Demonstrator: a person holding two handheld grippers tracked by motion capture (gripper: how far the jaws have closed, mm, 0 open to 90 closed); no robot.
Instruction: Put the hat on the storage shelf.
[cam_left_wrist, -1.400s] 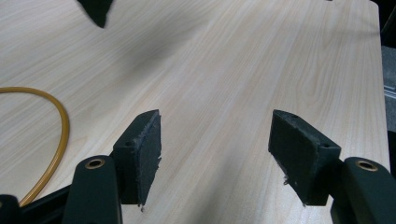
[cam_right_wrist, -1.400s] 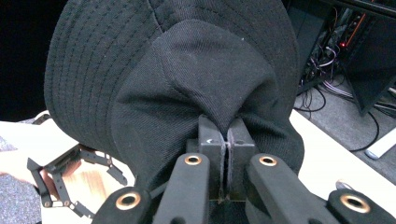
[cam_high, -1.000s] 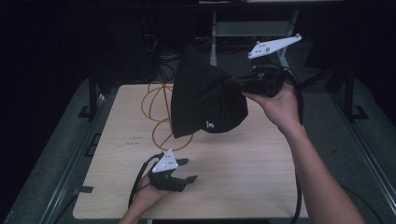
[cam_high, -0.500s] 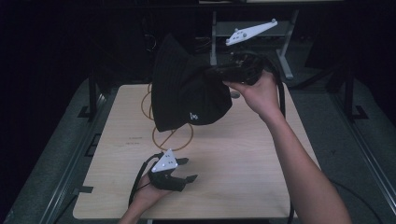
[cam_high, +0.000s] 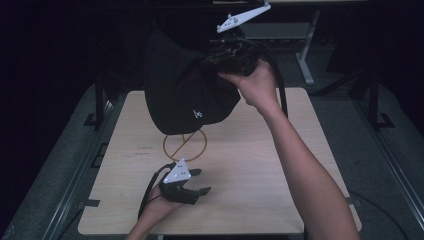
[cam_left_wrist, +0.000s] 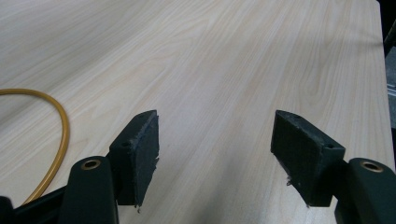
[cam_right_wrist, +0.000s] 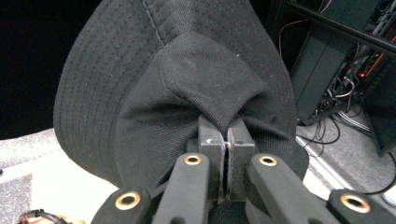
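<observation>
A: Where is the black cloth bucket hat (cam_high: 187, 95) right now?

B: It hangs in the air above the far side of the pale wooden counter (cam_high: 260, 165), over the orange cable loop (cam_high: 184, 146). The right gripper (cam_right_wrist: 227, 140) has its jaws pinched tight on a fold of the crown.

A: And the left gripper (cam_left_wrist: 215, 140)?

B: It rests low near the front edge, jaws wide and empty. The carrying hand should probably keep the pinch firm and move slowly, since only a small fold is caught.

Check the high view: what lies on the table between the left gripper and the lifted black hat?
In the high view, an orange ring lies on the table between the left gripper and the raised black hat.
</observation>
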